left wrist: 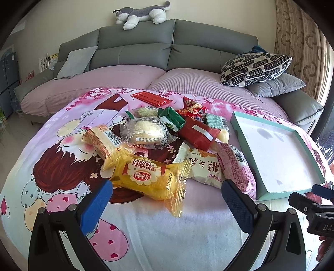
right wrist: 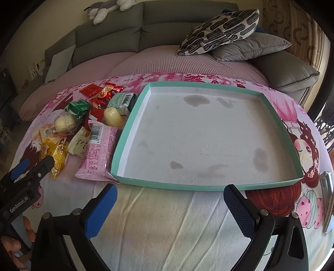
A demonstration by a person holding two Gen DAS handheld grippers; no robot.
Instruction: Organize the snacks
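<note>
A pile of wrapped snacks lies on a table under a pink cartoon cloth. Nearest me is a yellow bread packet, with a white packet and a pink packet to its right. My left gripper is open, its blue pads either side of the yellow packet's near end and not touching it. An empty teal-rimmed tray sits right of the pile, and the pink packet rests against its left wall. Just short of the tray's front edge my right gripper is open and holds nothing.
A grey sofa with a pink cover runs behind the table, with patterned and grey pillows at its right end. A plush dog lies on the sofa back. A metal object lies on the cloth at far right.
</note>
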